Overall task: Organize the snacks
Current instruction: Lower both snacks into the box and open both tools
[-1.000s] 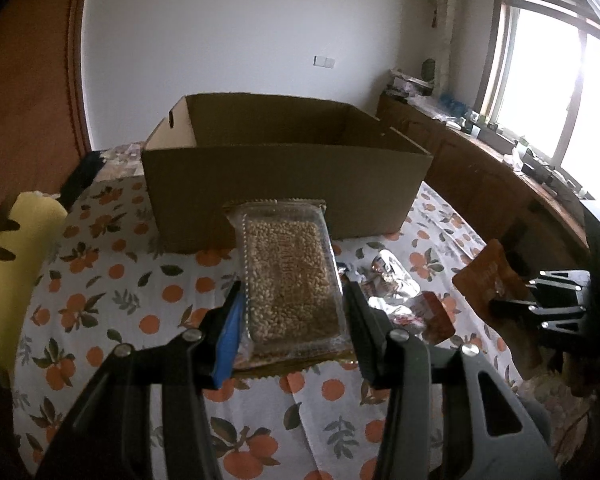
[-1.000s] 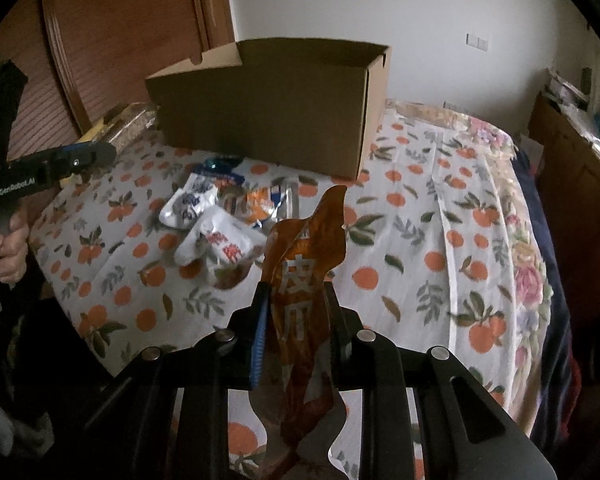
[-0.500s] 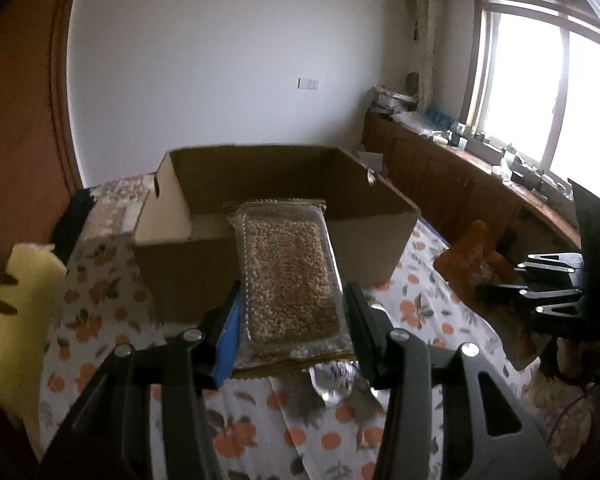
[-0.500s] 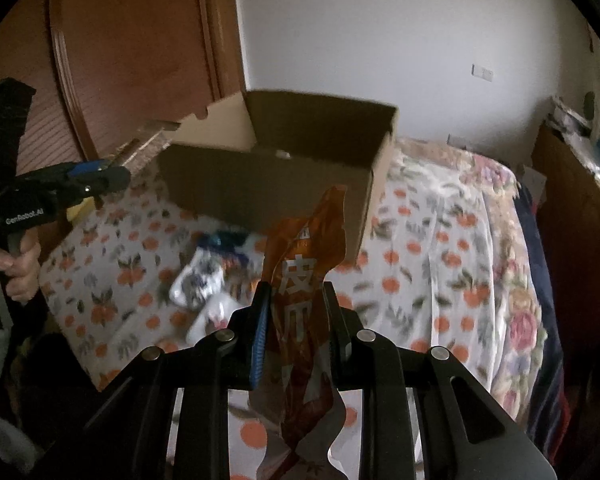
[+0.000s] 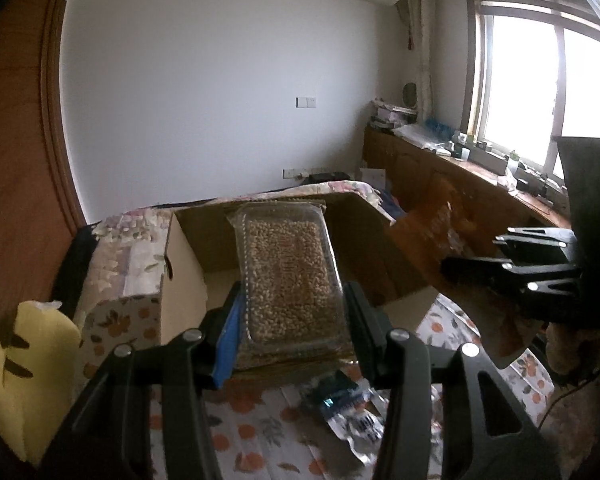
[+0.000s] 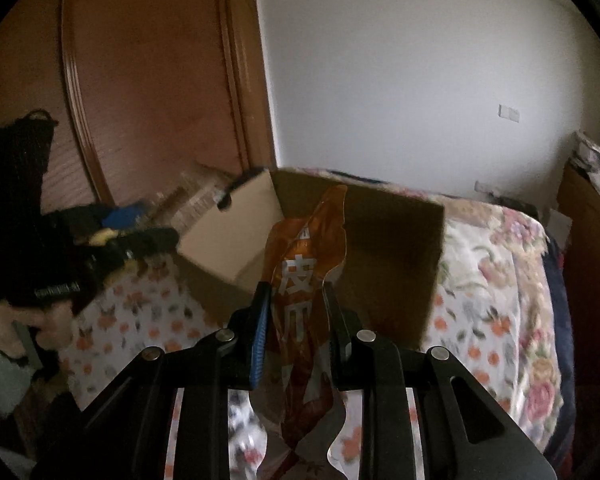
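Note:
My left gripper [image 5: 292, 300] is shut on a clear pack of brown puffed-grain bars [image 5: 288, 276], held over the near rim of the open cardboard box [image 5: 184, 280]. My right gripper [image 6: 296, 296] is shut on an orange foil snack bag [image 6: 300, 280], held at the box's [image 6: 392, 264] near wall. In the left wrist view the right gripper [image 5: 476, 264] and its orange bag [image 5: 432, 228] hang at the box's right side. In the right wrist view the left gripper [image 6: 148, 236] shows blurred at the left.
The box stands on a cloth with an orange-fruit print [image 5: 260, 432]. Loose foil snack packets [image 5: 348, 412] lie on it below my left gripper. A yellow cushion [image 5: 24, 376] is at the left. A wooden headboard [image 6: 140, 80] stands behind.
Both grippers have risen and moved forward toward the box with their snacks. The box opening now lies below both snacks; the loose packets have dropped low in view.

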The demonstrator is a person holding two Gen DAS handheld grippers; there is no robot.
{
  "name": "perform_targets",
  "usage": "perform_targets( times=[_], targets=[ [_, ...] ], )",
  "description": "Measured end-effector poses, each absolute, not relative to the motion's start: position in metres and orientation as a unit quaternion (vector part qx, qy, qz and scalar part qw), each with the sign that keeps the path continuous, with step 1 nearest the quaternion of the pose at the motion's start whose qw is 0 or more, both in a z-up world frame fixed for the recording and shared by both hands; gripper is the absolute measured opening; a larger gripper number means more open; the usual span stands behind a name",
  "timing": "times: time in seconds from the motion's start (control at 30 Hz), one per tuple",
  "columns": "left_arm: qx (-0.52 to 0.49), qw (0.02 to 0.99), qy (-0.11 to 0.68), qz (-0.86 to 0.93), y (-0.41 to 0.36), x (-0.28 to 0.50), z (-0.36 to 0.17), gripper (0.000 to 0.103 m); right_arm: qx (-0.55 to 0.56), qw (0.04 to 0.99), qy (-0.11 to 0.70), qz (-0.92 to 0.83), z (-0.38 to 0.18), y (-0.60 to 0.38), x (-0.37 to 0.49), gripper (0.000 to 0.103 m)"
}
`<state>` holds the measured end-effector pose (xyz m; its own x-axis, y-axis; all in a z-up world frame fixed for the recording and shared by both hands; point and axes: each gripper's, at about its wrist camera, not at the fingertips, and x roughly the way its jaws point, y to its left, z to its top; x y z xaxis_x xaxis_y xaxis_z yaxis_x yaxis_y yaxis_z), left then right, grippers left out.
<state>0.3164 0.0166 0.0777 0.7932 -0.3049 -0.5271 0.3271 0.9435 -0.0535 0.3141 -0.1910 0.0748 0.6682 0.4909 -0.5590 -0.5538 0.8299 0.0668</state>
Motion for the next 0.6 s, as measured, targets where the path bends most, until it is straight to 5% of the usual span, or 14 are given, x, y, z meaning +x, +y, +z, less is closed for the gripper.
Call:
perform_targets(
  times=[0.6],
  targets=[
    [0.002,0.942,0.291,-0.167,0.031,0.418,0.051,0.047,-0.072,0.919,0.292,0.256,0.069,-0.149,0.423,0.022]
  ],
)
